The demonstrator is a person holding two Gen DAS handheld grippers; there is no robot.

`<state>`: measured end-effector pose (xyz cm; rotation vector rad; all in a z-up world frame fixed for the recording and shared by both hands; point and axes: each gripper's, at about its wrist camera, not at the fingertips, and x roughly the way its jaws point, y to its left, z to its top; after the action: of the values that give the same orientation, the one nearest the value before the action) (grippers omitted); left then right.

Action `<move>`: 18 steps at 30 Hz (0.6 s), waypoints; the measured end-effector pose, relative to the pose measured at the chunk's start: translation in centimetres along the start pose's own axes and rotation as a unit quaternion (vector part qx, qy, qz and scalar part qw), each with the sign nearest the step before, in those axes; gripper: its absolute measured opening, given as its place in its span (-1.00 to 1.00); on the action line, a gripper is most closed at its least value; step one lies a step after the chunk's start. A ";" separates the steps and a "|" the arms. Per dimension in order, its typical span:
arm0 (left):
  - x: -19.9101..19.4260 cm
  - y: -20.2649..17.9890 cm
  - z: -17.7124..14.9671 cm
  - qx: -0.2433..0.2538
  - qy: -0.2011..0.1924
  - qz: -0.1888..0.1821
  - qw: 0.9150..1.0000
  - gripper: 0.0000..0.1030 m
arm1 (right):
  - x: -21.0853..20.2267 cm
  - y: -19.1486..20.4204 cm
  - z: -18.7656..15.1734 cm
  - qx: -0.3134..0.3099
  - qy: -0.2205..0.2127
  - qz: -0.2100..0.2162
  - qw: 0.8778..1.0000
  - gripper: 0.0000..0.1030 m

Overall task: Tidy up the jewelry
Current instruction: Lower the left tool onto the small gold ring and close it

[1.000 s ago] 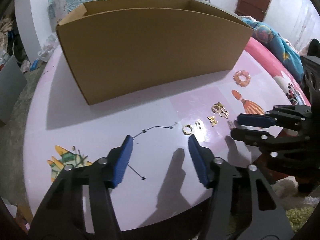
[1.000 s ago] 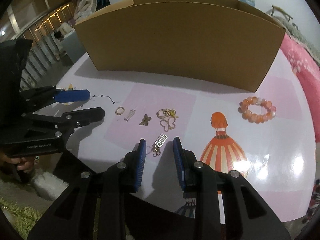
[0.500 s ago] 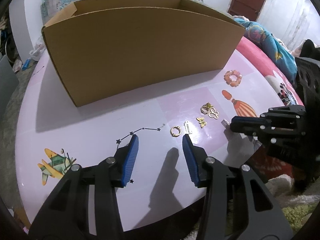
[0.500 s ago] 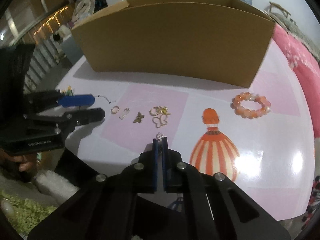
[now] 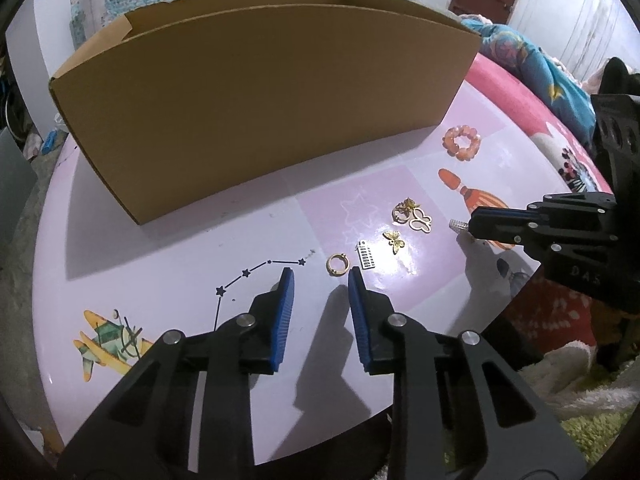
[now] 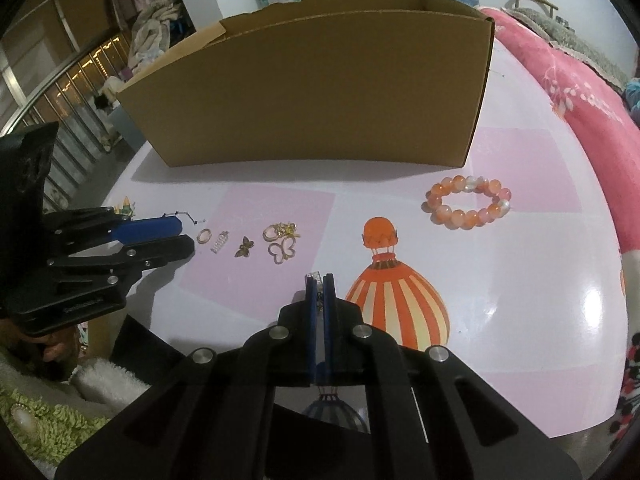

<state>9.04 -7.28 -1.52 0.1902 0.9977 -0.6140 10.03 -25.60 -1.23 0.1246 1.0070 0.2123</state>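
My left gripper (image 5: 320, 276) is open, its fingertips just short of a gold ring (image 5: 337, 265) on the table. Beside the ring lie a silver rectangular earring (image 5: 366, 255), a gold butterfly charm (image 5: 395, 239) and a cluster of gold pieces (image 5: 412, 214). My right gripper (image 6: 319, 280) is shut on a matching silver rectangular earring (image 6: 314, 275), held just above the table; it also shows in the left wrist view (image 5: 458, 224). An orange bead bracelet (image 6: 468, 201) lies to the right. The open cardboard box (image 5: 256, 108) stands behind.
The round table (image 5: 160, 264) has a pink printed cover with a plane, stars and a striped balloon (image 6: 394, 300). A pink bed (image 6: 580, 80) is at the right, a green rug (image 6: 40, 420) below the table edge.
My right gripper closed on the silver earring and lifted it slightly. My left gripper narrowed its opening and moved forward toward the gold ring.
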 end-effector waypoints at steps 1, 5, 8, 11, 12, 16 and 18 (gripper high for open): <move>0.1 -0.1 0.1 0.001 0.001 0.001 1.000 -0.49 | 0.0 -0.1 -0.1 0.001 0.001 0.001 1.000 -0.94; 0.3 -0.3 0.3 0.008 0.003 0.005 1.000 -0.49 | -0.1 -0.6 0.1 0.004 0.002 0.005 1.000 -0.94; 0.4 -0.4 0.5 0.013 0.005 0.007 1.000 -0.49 | -0.2 -1.0 0.1 0.008 0.001 0.010 1.000 -0.94; 0.5 -0.6 0.6 0.017 0.006 0.007 1.000 -0.49 | -0.2 -1.4 0.1 0.011 -0.001 0.013 1.000 -0.94; 0.5 -0.7 0.7 0.020 0.006 0.009 1.000 -0.49 | -0.2 -1.4 0.0 0.011 -0.002 0.014 1.000 -0.94; 0.7 -1.1 0.9 0.031 0.007 0.016 0.999 -0.49 | -0.4 -1.8 0.0 0.012 -0.006 0.017 1.000 -0.94; 0.8 -1.3 1.0 0.038 0.007 0.020 0.999 -0.49 | -0.5 -1.9 -0.1 0.013 -0.007 0.019 1.000 -0.94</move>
<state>9.36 -9.03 -1.53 0.2818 0.9828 -0.6145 9.96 -27.54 -1.26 0.1689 0.9944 0.2325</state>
